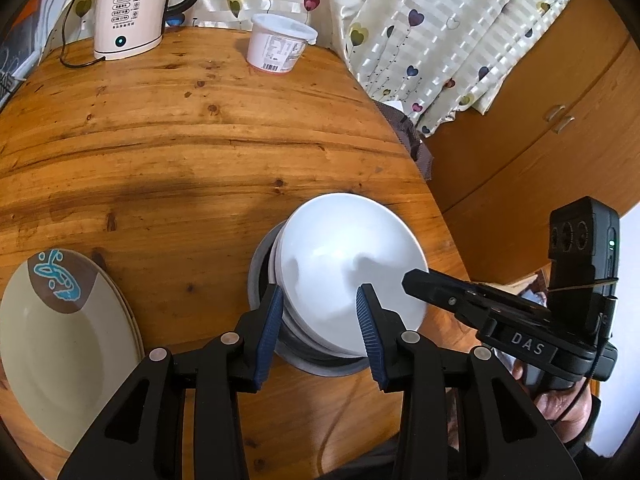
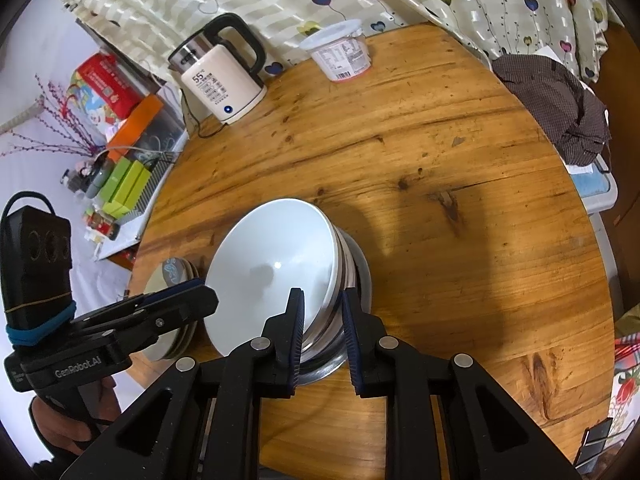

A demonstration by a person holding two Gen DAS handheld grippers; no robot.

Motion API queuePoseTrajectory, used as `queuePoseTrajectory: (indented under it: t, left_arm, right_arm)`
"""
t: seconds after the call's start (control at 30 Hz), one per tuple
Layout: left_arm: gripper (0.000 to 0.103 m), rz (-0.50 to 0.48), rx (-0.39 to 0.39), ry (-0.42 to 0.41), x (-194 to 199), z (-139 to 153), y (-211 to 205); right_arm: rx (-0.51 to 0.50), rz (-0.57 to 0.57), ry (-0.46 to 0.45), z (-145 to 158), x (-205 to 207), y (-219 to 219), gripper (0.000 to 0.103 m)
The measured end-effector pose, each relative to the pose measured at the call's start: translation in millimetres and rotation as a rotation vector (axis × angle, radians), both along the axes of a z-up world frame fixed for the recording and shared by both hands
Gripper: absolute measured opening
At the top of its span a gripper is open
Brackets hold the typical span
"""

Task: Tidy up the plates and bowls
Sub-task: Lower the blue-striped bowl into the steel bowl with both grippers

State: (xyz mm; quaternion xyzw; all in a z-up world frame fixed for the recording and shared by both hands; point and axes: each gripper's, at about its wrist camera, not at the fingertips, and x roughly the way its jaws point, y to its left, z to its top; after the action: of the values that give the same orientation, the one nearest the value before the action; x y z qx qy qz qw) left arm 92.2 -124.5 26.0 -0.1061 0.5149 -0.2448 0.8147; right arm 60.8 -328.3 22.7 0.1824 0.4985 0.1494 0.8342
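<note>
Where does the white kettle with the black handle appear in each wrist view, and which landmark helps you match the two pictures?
Left wrist view: the kettle stands at the top left, on the far edge of the table.
Right wrist view: the kettle stands upper left of centre, on the table's far left edge.
Shared landmark: the white tub, to the kettle's right in both views.

Both views look steeply down along their own fingers, close above the round bench (image 1: 160, 128). The left wrist view sits left of the tilted white bowl (image 1: 348, 264), the right wrist view on its other side. Both share the bowl, kettle (image 2: 222, 80), tub (image 2: 342, 56) and curtain (image 1: 440, 32); each sees the other gripper.
</note>
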Motion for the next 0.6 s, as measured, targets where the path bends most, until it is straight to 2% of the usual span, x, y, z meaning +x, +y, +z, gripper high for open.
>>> queuePoseTrajectory:
  t: [0.37, 0.6]
  left_arm:
    - [0.039, 0.003, -0.033, 0.009, -0.9, -2.6, 5.3]
    - [0.039, 0.024, -0.048, -0.034, -2.8, 1.6, 15.4]
  right_arm:
    - [-0.017, 0.018, 0.011, 1.1, 3.5, 1.3, 0.019]
    - [-0.012, 0.014, -0.007, 2.8, 2.5, -2.1, 0.02]
